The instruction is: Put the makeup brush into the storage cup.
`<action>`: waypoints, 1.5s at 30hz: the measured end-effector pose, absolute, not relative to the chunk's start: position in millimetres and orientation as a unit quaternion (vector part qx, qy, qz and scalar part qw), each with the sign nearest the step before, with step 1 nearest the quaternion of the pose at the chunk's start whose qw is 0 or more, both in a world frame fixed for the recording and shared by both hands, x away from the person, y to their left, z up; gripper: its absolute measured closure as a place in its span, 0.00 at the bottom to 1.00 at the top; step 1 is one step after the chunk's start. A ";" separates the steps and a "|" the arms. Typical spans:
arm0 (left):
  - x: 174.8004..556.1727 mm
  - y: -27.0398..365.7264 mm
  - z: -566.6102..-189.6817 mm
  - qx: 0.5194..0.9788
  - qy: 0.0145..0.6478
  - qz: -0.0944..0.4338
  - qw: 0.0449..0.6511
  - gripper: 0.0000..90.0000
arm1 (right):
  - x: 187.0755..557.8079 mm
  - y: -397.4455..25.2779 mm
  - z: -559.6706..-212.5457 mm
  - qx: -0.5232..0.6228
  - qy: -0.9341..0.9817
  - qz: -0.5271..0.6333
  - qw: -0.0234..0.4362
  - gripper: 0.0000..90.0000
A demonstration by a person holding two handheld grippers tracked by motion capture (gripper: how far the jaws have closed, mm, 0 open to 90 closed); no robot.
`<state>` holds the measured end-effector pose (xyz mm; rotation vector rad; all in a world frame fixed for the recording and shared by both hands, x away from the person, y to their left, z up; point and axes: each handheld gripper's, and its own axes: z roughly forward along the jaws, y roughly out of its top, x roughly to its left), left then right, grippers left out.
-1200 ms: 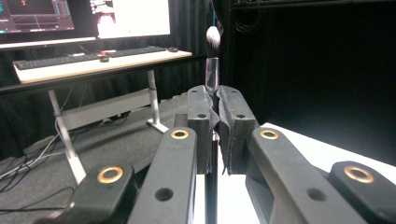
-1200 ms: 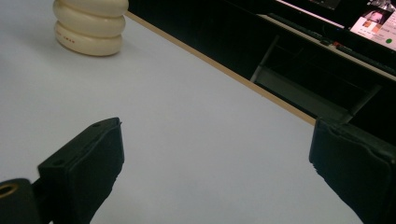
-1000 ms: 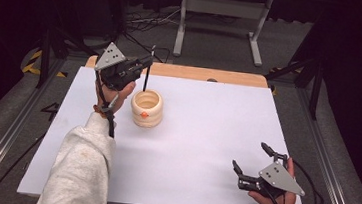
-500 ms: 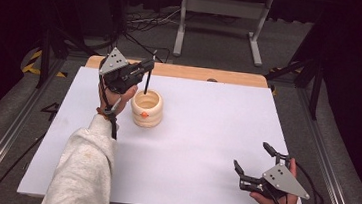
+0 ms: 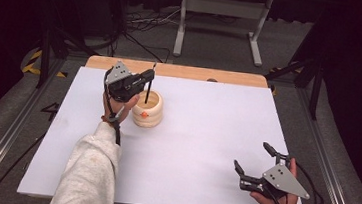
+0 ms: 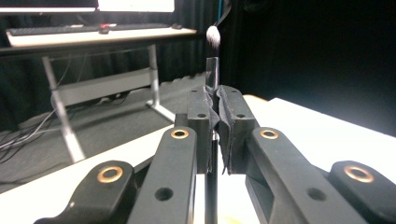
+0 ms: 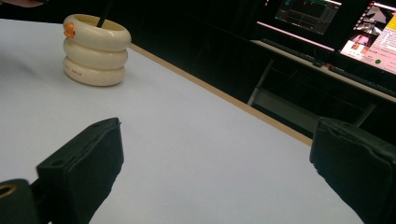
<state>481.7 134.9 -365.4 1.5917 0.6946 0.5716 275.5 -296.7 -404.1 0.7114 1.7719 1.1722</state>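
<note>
I hold a slim black brush (image 5: 148, 85) upright in my left tongs (image 5: 143, 81), pinched tight on its handle with the bristles up, its lower end dipping into the cream ringed pot (image 5: 147, 108) just below, apparently to stand it there. My right tongs (image 5: 255, 164) rest wide and empty on the white surface (image 5: 206, 134), well apart, presumably out of the way.

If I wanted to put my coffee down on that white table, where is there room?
Most of the white table top is bare: the whole middle, between the cream ringed holder and the right hand-held gripper, and the far right corner. It is crowded only at the far left, where the left hand-held gripper holds a thin black brush over the holder.
</note>
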 end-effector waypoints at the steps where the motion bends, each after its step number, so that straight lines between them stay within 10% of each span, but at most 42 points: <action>1: 481.6 134.8 -366.5 0.689 0.302 0.247 0.610 0.94 | 275.7 -296.8 -404.2 0.286 0.712 0.471 0.435 0.04; 45: 468.3 137.9 -389.7 0.704 0.317 0.250 0.584 0.93 | 277.1 -295.3 -405.5 0.289 0.716 0.465 0.433 0.04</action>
